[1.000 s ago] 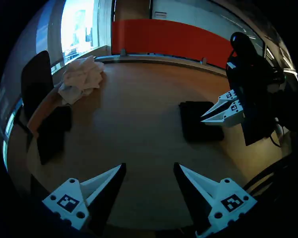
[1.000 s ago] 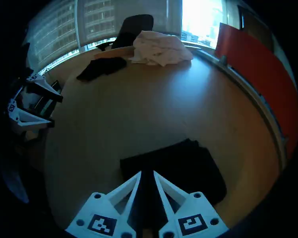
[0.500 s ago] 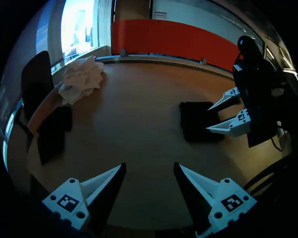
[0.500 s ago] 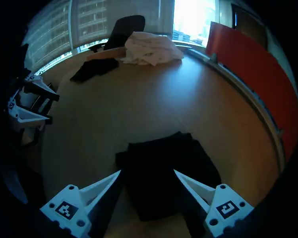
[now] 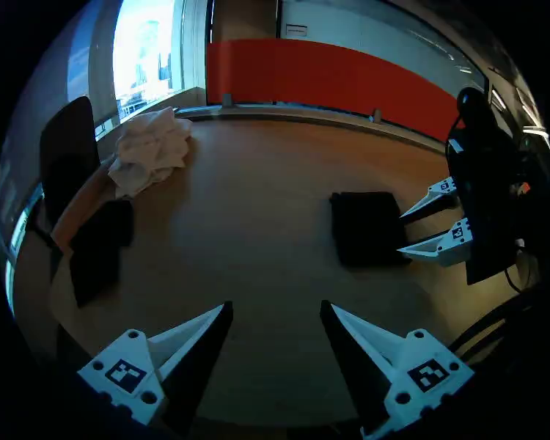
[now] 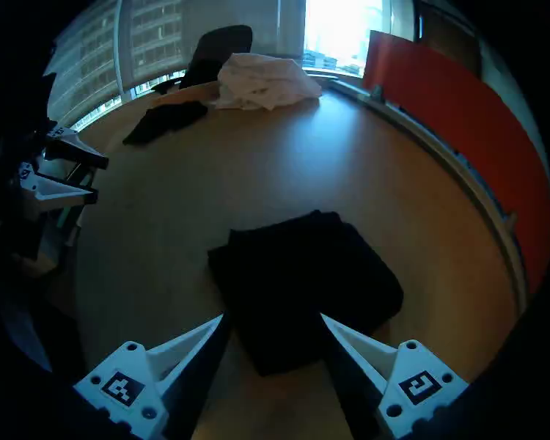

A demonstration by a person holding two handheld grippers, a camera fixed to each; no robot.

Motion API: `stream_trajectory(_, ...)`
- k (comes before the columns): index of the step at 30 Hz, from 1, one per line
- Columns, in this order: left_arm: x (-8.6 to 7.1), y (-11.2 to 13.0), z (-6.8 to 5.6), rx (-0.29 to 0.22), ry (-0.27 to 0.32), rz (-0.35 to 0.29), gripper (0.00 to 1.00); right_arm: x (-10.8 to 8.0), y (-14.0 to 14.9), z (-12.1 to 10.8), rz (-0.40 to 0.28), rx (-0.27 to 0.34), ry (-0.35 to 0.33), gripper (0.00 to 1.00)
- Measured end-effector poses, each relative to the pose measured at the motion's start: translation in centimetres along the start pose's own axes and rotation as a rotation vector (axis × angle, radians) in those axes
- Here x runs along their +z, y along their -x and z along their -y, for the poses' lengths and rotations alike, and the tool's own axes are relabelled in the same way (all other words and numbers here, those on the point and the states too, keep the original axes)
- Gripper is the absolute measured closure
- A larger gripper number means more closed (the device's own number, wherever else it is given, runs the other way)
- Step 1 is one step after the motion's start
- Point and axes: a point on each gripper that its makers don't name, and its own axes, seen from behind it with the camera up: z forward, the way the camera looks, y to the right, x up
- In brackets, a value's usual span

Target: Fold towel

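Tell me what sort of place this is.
Probably an office meeting room: a large wooden table, a black office chair at its far edge, and tall windows facing high-rise buildings.

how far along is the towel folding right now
Done: the black fabric towel lies folded into a compact rectangle on the wooden table. In hand: nothing; the right gripper is open at the towel's near edge, and the left gripper is open over bare table. Left: the crumpled white cloth pile and a loose dark cloth at the far end look unfolded.
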Motion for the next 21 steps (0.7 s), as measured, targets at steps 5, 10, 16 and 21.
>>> stream_trajectory(5, 0.0, -0.1, -0.1, 0.001, 0.002, 0.000, 0.12, -0.5, 0.8, -0.3, 0.006, 0.018, 0.013, 0.18)
stream_trajectory(10, 0.1, -0.1, -0.1, 0.003, 0.002, 0.002, 0.12, -0.6, 1.2, -0.4, 0.007, 0.032, 0.020, 0.18)
stream_trajectory(16, 0.3, -0.2, 0.0, 0.008, 0.005, 0.002, 0.12, -0.6, 1.8, -0.4, 0.013, 0.039, 0.028, 0.18)
stream_trajectory(21, 0.4, -0.5, -0.2, 0.010, 0.009, -0.002, 0.12, -0.6, 2.5, -0.5, 0.021, 0.047, 0.037, 0.18)
